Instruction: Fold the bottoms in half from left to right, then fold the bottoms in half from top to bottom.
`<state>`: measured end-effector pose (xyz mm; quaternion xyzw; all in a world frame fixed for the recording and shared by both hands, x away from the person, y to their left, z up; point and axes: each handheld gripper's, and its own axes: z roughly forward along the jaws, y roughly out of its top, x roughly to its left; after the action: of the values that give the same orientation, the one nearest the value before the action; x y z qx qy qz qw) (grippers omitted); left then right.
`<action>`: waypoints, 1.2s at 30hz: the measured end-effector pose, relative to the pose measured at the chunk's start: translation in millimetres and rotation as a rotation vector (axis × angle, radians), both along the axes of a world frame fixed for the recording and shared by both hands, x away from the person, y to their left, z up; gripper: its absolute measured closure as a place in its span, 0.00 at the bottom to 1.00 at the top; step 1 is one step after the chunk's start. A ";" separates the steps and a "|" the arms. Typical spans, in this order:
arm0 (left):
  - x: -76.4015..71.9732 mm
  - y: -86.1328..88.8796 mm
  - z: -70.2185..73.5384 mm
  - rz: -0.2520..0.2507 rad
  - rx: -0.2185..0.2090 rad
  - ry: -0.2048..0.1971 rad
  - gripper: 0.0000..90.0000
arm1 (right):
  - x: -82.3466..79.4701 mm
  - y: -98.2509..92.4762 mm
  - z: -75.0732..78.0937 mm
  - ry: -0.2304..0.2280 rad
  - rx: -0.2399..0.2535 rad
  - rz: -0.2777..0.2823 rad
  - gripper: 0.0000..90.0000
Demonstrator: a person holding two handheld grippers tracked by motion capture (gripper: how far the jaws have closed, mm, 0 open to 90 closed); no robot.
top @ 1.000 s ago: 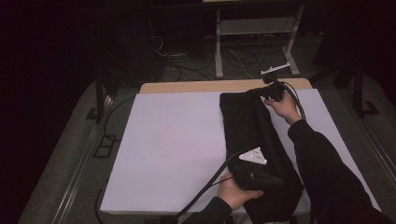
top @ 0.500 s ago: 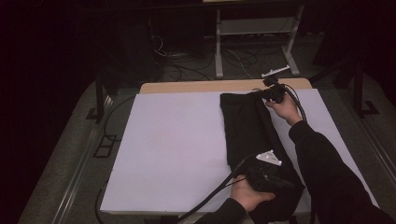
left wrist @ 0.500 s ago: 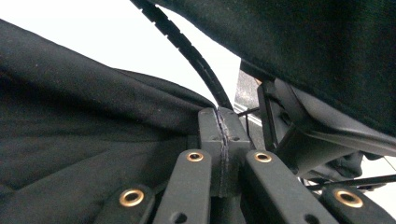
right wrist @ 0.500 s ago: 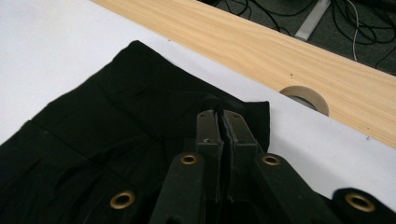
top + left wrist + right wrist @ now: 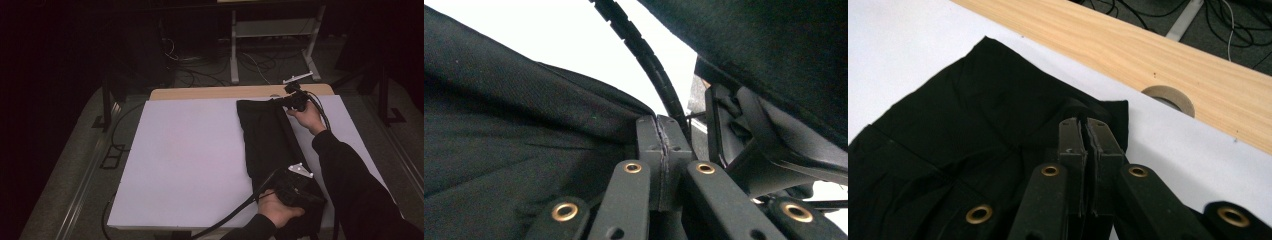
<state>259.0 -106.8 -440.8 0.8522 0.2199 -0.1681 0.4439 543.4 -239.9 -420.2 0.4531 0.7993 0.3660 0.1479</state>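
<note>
You're pinching the black cloth (image 5: 272, 145) with both grippers' fingers clamped; 1 fold is lying narrow on the desk (image 5: 190, 160), next fold waiting.

**Table surface and what lies on it**

Wooden table (image 5: 210, 93) with a round cable hole (image 5: 1168, 98) near its far edge. White sheet (image 5: 185, 160) covers most of it. Black garment (image 5: 267, 140) lies flat on the sheet's right half (folded lengthwise, far end near the wood strip).
</note>
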 end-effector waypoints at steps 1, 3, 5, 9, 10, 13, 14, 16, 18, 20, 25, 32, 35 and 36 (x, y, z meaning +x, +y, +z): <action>0.2 -1.2 -0.4 0.005 0.000 0.002 0.98 | 0.6 -1.1 -1.8 0.003 -0.001 0.000 0.94; 1.5 -4.1 -0.3 0.014 0.007 0.009 0.98 | 1.0 -2.0 -3.5 0.009 0.003 -0.005 0.94; 2.5 -7.6 -0.1 0.019 0.015 0.011 0.98 | 1.5 -3.0 -5.0 0.013 0.002 -0.008 0.94; 4.5 -16.6 -3.8 0.008 0.053 0.039 0.93 | 2.3 -5.8 -5.8 0.023 0.030 -0.024 0.93; 5.1 -18.8 -5.9 0.009 0.050 0.065 0.83 | 2.8 -6.7 -5.8 0.030 0.046 -0.037 0.90; 2.1 -18.7 -7.3 -0.007 0.040 0.061 0.69 | 2.7 -10.5 -4.0 0.052 0.100 -0.075 0.75; 1.8 -17.6 -7.2 -0.002 0.037 0.054 0.56 | 0.2 -12.6 -0.9 0.042 0.101 -0.084 0.63; 3.0 -14.6 -5.9 -0.001 0.037 0.050 0.51 | -0.8 -13.6 0.5 0.031 0.094 -0.092 0.59; 3.5 -10.8 -3.2 0.005 0.040 0.027 0.43 | -5.4 -16.4 5.9 0.007 0.106 -0.104 0.47; 4.5 -4.0 0.5 0.014 0.030 0.001 0.37 | -9.6 -19.1 10.1 0.005 0.125 -0.103 0.35; 10.2 14.8 5.9 0.048 0.000 -0.024 0.27 | -22.8 -24.1 16.8 -0.006 0.117 -0.083 0.13; 19.8 43.0 17.4 0.105 -0.054 -0.111 0.14 | -41.2 -32.2 21.8 -0.014 0.146 -0.083 0.00; 23.7 51.2 20.7 0.125 -0.064 -0.148 0.08 | -45.1 -36.7 23.5 -0.018 0.155 -0.084 0.00; 24.6 52.6 21.0 0.126 -0.065 -0.155 0.06 | -46.0 -38.3 23.3 -0.021 0.161 -0.085 0.00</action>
<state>283.6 -54.2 -419.8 0.8323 0.2325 -0.0807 0.4967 497.5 -278.1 -396.9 0.4933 0.7456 0.4273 0.1349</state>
